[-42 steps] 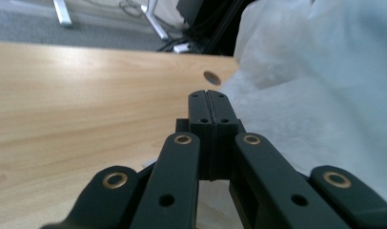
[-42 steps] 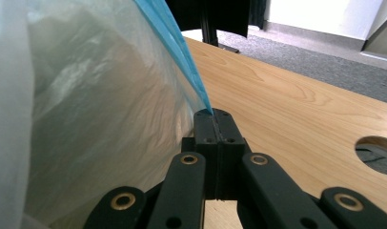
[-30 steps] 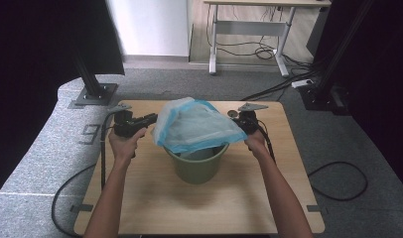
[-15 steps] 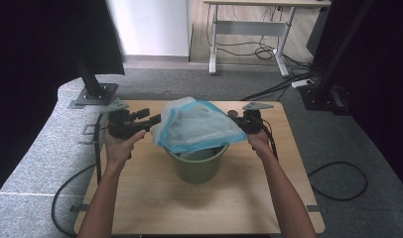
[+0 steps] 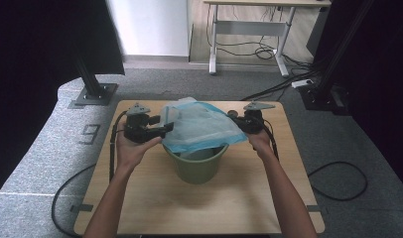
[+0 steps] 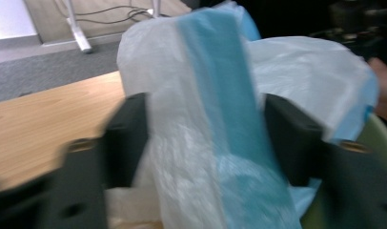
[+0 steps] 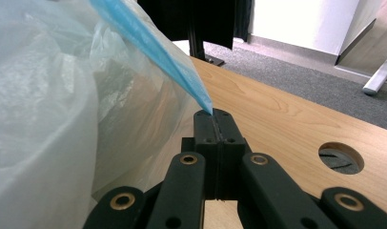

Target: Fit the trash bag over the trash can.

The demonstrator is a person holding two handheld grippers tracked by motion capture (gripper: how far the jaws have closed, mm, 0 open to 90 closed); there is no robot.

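Note:
An olive-green bucket stands mid-table with a thin white and blue plastic bag spread over its mouth. At the bag's left edge is my left gripper. Its jaws have just been closing and stand apart, with the bag bunched between them; in the left gripper view the pads do not clearly press on it. My right gripper holds the bag's right side. In the right gripper view its jaws are shut on a blue corner of the bag.
The wooden table has a round hole near the right gripper. Cables trail from both grippers over the table's edges. A black stand base sits on the floor at the back left, and a desk frame stands behind.
The left gripper's jaws stand wider than a second ago, and it has shifted slightly at the bag's left edge. The bag lies flatter than its earlier puffed dome. The right gripper has kept still.

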